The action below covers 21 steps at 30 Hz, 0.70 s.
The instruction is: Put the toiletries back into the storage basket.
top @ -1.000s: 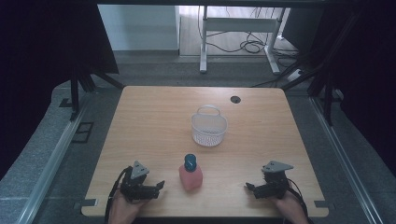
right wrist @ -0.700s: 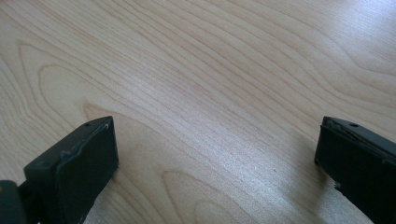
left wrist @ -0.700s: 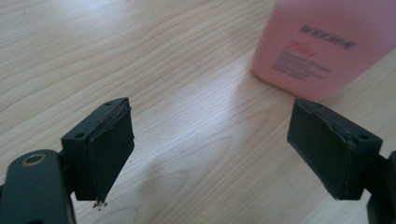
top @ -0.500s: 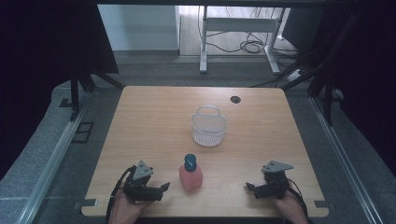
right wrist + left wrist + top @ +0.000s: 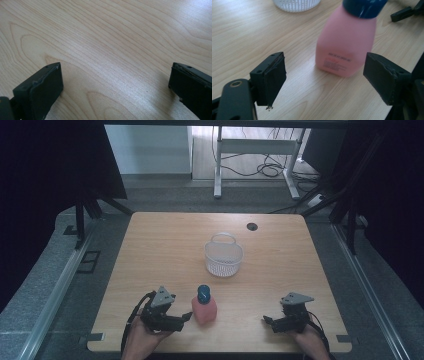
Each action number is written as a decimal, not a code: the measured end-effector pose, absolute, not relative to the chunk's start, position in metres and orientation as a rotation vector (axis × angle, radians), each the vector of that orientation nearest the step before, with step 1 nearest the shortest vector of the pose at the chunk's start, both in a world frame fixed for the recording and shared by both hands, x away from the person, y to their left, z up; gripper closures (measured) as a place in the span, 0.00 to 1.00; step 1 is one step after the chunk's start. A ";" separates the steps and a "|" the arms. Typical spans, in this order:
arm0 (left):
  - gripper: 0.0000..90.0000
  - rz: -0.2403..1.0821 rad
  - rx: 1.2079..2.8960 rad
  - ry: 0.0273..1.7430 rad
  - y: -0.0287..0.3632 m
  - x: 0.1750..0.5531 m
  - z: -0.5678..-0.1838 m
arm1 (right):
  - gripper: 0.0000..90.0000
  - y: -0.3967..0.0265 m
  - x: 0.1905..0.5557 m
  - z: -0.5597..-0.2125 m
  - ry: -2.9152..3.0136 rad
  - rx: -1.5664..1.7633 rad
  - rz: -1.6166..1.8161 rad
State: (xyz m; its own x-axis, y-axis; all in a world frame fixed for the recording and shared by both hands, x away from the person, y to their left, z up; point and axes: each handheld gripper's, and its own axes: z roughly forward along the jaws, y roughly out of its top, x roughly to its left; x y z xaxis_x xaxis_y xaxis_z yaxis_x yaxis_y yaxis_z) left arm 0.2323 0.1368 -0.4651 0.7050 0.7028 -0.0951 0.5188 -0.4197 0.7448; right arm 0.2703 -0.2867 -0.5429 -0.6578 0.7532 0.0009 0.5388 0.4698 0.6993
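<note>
The pink plastic bottle with a blue cap [image 5: 204,304] stands upright near the wooden table's front edge [image 5: 215,350]. The left gripper [image 5: 186,318] sits just beside it, jaws wide, lately narrowing, gripping nothing. The right gripper [image 5: 266,321], well apart, gapes empty over bare wood.

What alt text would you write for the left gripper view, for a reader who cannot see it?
A pink bottle with a blue cap stands on a light wooden table, just beyond the left gripper, whose two black fingers are open and not touching it. The lower edge of a white mesh basket shows at the top.
</note>
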 end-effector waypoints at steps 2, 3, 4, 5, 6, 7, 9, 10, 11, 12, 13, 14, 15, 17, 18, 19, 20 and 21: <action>0.22 0.294 2.117 0.915 0.134 0.233 -0.463 | 0.00 -0.287 0.270 -0.543 2.414 1.097 0.985; 0.22 0.294 2.117 0.915 0.134 0.233 -0.463 | 0.00 -0.287 0.270 -0.543 2.414 1.097 0.985; 0.23 0.294 2.118 0.903 0.132 0.233 -0.460 | 0.00 -0.287 0.270 -0.543 2.414 1.097 0.985; 0.23 0.294 2.119 0.898 0.130 0.233 -0.459 | 0.00 -0.287 0.270 -0.543 2.414 1.097 0.985; 0.24 0.294 2.119 0.893 0.129 0.234 -0.458 | 0.00 -0.287 0.270 -0.543 2.414 1.097 0.985; 0.24 0.294 2.119 0.893 0.129 0.234 -0.458 | 0.00 -0.287 0.270 -0.543 2.414 1.097 0.985; 0.24 0.296 2.121 0.881 0.126 0.235 -0.456 | 0.00 -0.287 0.270 -0.543 2.414 1.097 0.985; 0.24 0.297 2.121 0.876 0.125 0.235 -0.455 | 0.00 -0.287 0.270 -0.543 2.414 1.097 0.985; 0.25 0.298 2.124 0.870 0.123 0.236 -0.454 | 0.00 -0.287 0.270 -0.543 2.414 1.098 0.985; 0.26 0.301 2.128 0.856 0.120 0.237 -0.451 | 0.00 -0.287 0.270 -0.543 2.414 1.098 0.985; 0.26 0.301 2.128 0.856 0.120 0.237 -0.451 | 0.00 -0.287 0.270 -0.543 2.414 1.098 0.985; 0.27 0.302 2.134 0.847 0.118 0.237 -0.450 | 0.00 -0.287 0.270 -0.543 2.414 1.098 0.985; 0.27 0.309 2.140 0.834 0.115 0.238 -0.448 | 0.00 -0.287 0.270 -0.543 2.414 1.098 0.985; 0.28 0.311 2.141 0.823 0.112 0.240 -0.446 | 0.00 -0.287 0.270 -0.543 2.414 1.098 0.985; 0.29 0.311 2.141 0.823 0.112 0.240 -0.446 | 0.00 -0.287 0.270 -0.543 2.414 1.098 0.985; 0.29 0.311 2.142 0.819 0.111 0.241 -0.445 | 0.00 -0.287 0.270 -0.543 2.414 1.098 0.985; 0.30 0.316 2.148 0.808 0.108 0.242 -0.444 | 0.00 -0.287 0.270 -0.543 2.414 1.098 0.985; 0.31 0.316 2.148 0.808 0.108 0.242 -0.444 | 0.00 -0.287 0.270 -0.543 2.414 1.099 0.985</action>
